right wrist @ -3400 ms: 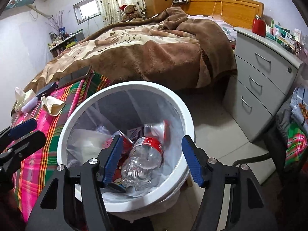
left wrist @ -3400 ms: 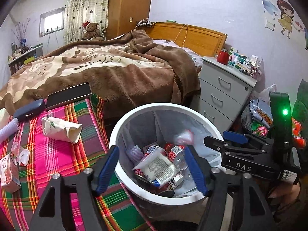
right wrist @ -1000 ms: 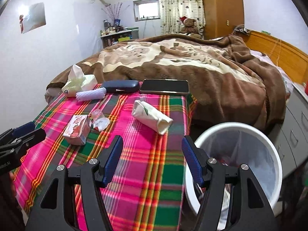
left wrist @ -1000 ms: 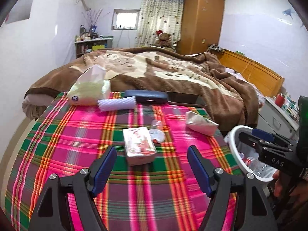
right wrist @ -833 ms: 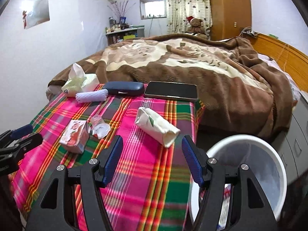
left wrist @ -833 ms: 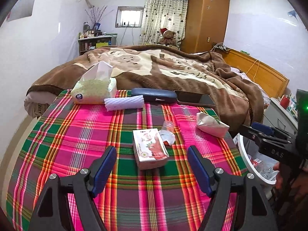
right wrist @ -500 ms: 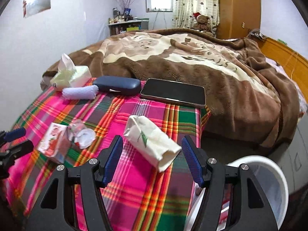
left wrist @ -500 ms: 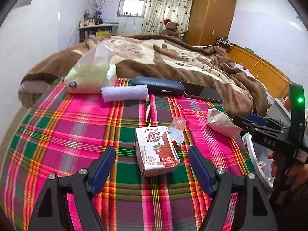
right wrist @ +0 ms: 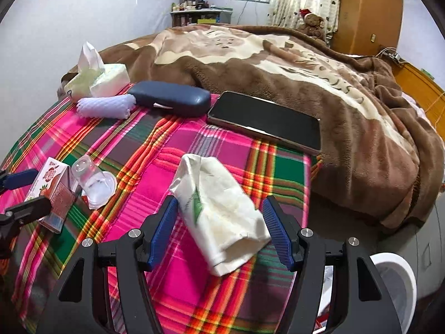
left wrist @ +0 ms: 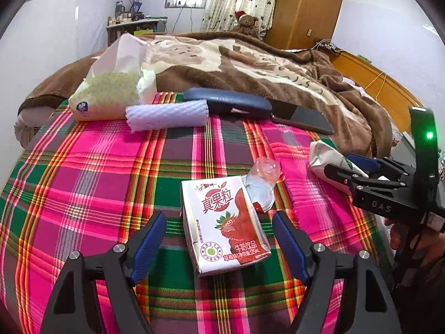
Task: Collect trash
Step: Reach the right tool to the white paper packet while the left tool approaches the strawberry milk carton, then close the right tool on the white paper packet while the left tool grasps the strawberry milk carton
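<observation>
Left wrist view: the left gripper (left wrist: 217,239) is now hanging low over the plaid tabletop (left wrist: 91,172) after swinging away from the bin, jaws spread wide and empty, so a fresh pickup is starting. The milk carton (left wrist: 222,228) is lying flat between the two blue pads, not touched yet, with a crushed plastic cup (left wrist: 262,183) touching its far right corner. Farther back are a tissue pack (left wrist: 111,97), a rolled cloth (left wrist: 167,115), a glasses case (left wrist: 228,104) and a phone (left wrist: 303,119), likely not trash. The right gripper (left wrist: 361,167) is showing at the right edge by the paper bag (left wrist: 322,153). Right wrist view: the right gripper (right wrist: 219,231) is also wide open and empty, closing in from the bin (right wrist: 395,281), which is sitting low at the right, off the tabletop edge. The crumpled paper bag (right wrist: 222,217) is lying between its pads, near end almost inside the jaws. The carton (right wrist: 52,192) and cup (right wrist: 91,181) are sitting well left. Both grippers seem lined up to close on one piece each.
</observation>
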`<state>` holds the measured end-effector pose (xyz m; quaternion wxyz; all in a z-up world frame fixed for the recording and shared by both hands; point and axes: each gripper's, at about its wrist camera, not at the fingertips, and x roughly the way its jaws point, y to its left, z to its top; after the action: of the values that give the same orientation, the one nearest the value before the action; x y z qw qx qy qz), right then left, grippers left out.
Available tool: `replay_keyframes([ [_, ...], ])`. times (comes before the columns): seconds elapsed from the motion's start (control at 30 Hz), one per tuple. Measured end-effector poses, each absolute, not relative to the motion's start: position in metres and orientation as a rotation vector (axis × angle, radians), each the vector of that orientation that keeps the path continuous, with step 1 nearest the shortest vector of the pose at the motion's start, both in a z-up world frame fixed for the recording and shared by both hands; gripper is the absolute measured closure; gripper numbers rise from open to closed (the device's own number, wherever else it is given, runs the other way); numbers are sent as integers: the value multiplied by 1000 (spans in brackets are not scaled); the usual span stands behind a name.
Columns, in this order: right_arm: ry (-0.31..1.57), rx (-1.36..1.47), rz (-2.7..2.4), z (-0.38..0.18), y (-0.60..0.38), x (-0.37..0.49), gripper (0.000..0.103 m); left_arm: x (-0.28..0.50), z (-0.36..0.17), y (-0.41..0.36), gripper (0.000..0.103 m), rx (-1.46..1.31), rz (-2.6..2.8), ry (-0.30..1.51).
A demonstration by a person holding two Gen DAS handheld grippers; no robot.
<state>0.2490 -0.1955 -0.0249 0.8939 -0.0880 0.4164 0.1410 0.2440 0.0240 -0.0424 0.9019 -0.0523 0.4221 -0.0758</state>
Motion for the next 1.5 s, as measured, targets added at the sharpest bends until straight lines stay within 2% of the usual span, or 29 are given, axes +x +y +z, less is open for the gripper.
replay_keyframes([
  [0.4, 882, -168, 293, -31, -195, 249, 39, 251, -54, 29, 25, -131, -148, 886],
  [0.53, 875, -171, 284, -30, -194, 248, 54, 253, -56, 29, 26, -128, -134, 888],
  [0.6, 874, -165, 282, -30, -195, 248, 56, 254, -58, 30, 33, -132, -127, 897],
  [0.77, 866, -159, 290, -29, -195, 248, 70, 256, -61, 31, 44, -131, -124, 902],
  [1.03, 864, -149, 299, -28, -195, 245, 82, 253, -59, 33, 45, -130, -120, 898],
  [1.5, 853, -99, 312, -19, -200, 232, 86, 233, -37, 28, 45, -97, -119, 850],
])
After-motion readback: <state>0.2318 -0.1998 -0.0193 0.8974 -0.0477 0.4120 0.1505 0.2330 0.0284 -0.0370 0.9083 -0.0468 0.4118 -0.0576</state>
